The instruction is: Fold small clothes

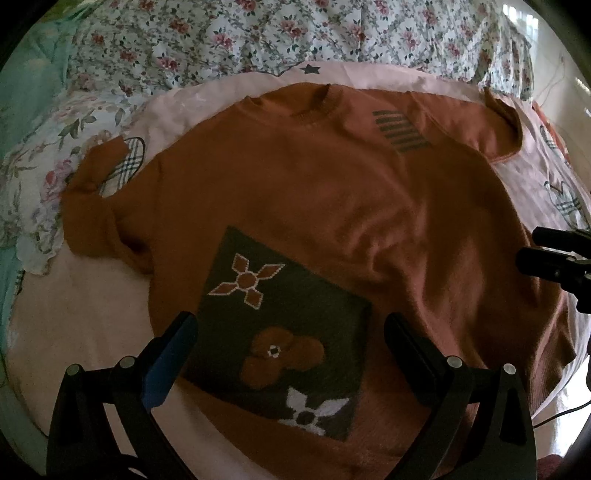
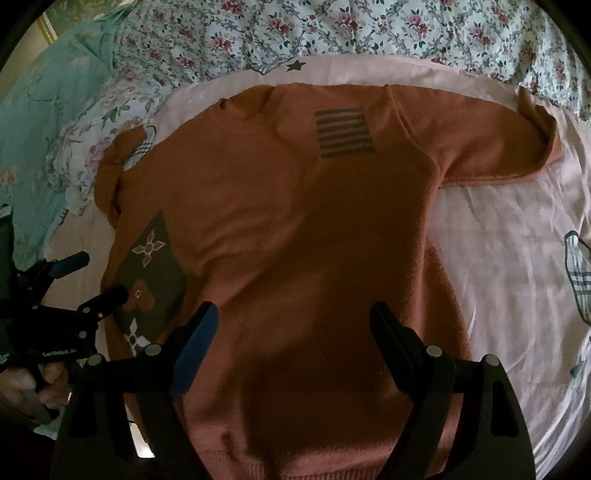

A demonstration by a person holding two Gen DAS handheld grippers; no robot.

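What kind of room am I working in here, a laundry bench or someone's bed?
Most likely a bed in a bedroom: the orange sweater lies flat on a pink sheet, with a floral quilt bunched behind it and teal bedding to one side.

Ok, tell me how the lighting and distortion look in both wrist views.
Left wrist view: dim, fisheye-curved edges, bright window glare top right, rust-orange knitted sweater slightly soft. Right wrist view: broad shadow darkens the sweater's middle, pale pink bedsheet brighter at right, same barrel bending with black corners.
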